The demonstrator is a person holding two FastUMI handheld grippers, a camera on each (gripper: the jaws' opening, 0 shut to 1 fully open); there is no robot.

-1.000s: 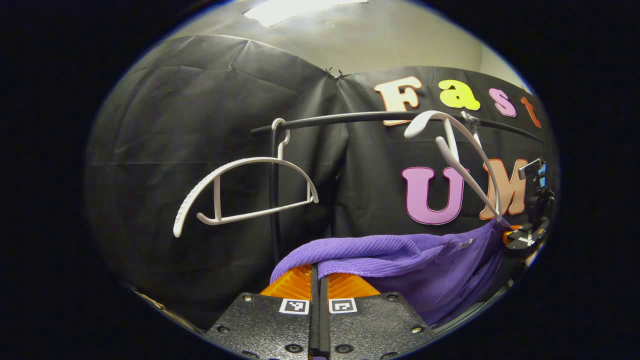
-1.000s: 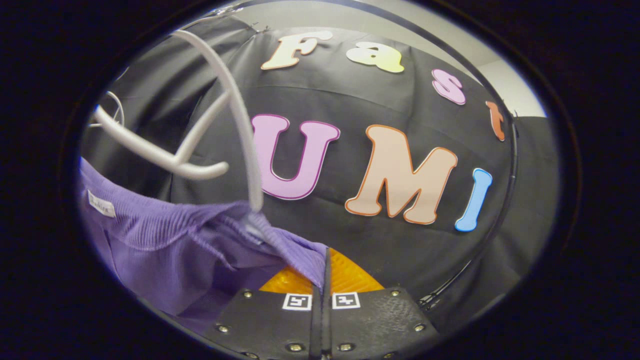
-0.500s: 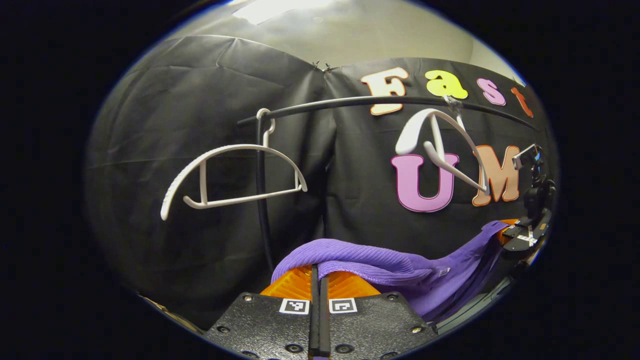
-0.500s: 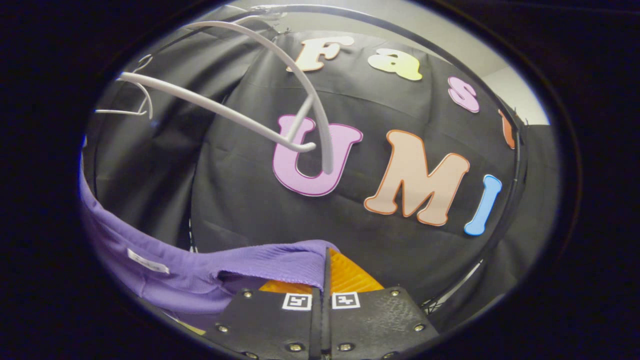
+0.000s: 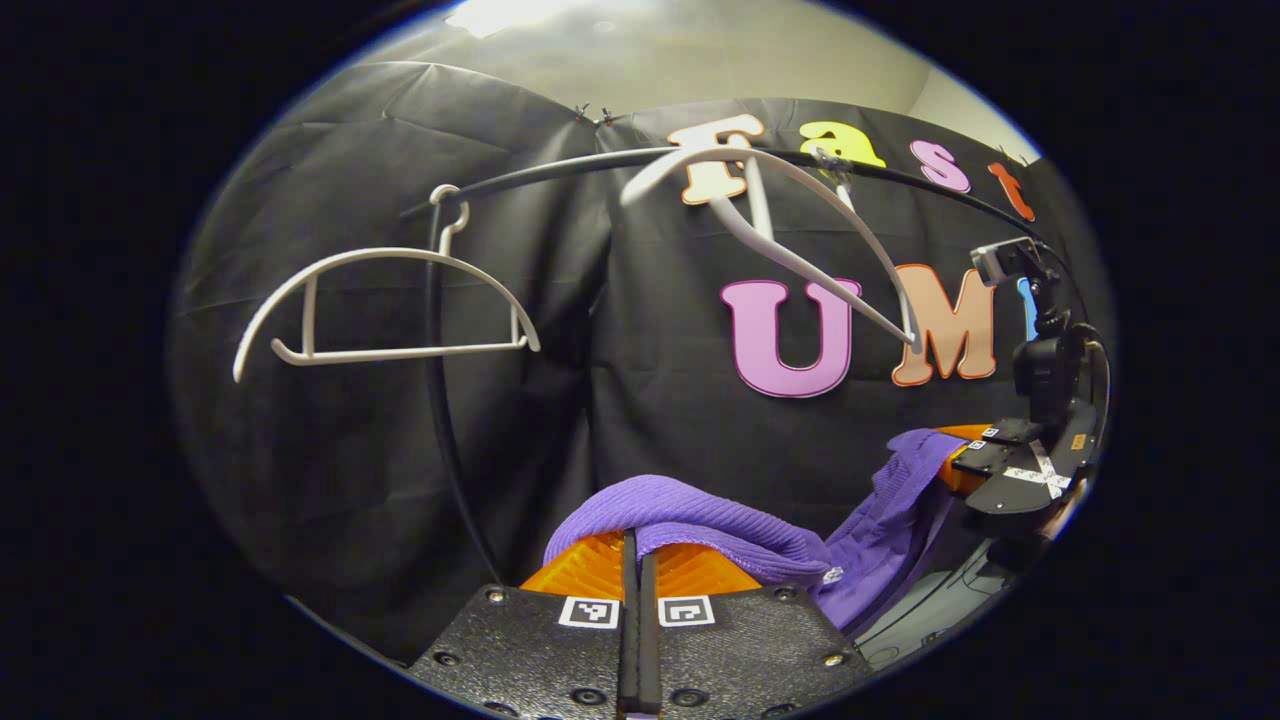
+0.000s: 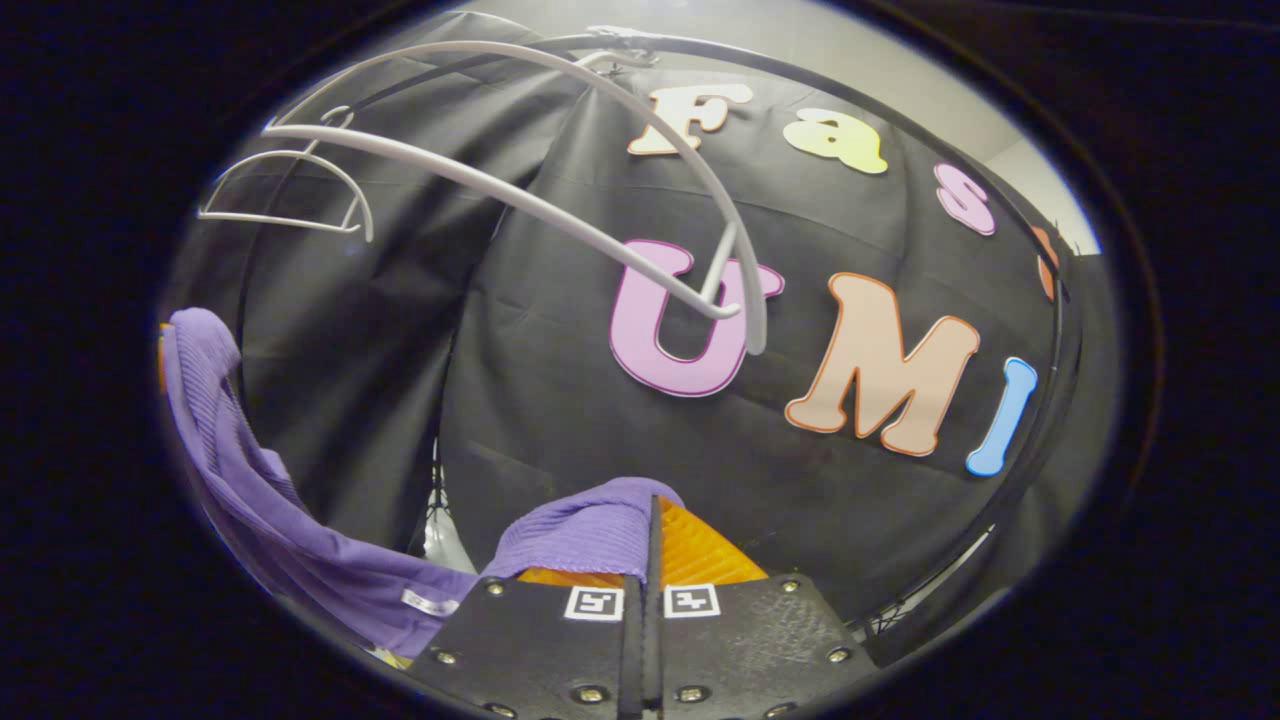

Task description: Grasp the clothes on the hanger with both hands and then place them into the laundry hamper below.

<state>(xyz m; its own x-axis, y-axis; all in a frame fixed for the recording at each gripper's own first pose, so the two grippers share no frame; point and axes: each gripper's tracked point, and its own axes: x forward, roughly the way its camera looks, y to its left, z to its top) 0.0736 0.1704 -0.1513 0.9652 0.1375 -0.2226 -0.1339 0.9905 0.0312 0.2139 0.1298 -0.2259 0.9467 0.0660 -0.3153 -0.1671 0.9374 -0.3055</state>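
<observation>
A purple ribbed garment hangs slack between my two grippers, off its hanger. My left gripper is shut on one shoulder of it at the bottom of the left gripper view. The cloth sags and rises to my right gripper at the far right. In the right gripper view my right gripper is shut on the garment, which droops to the left and climbs to a purple fold. The bare white hanger it came from hangs tilted on the black rail, above both grippers.
A second empty white hanger hangs at the rail's left end, beside the rack's upright black pole. The black cloth wall stands close behind the rack.
The garment's right shoulder slipped off the hanger's tip. Both grippers came down with the cloth, which now sags more. The freed hanger swung up and sits higher in both views.
</observation>
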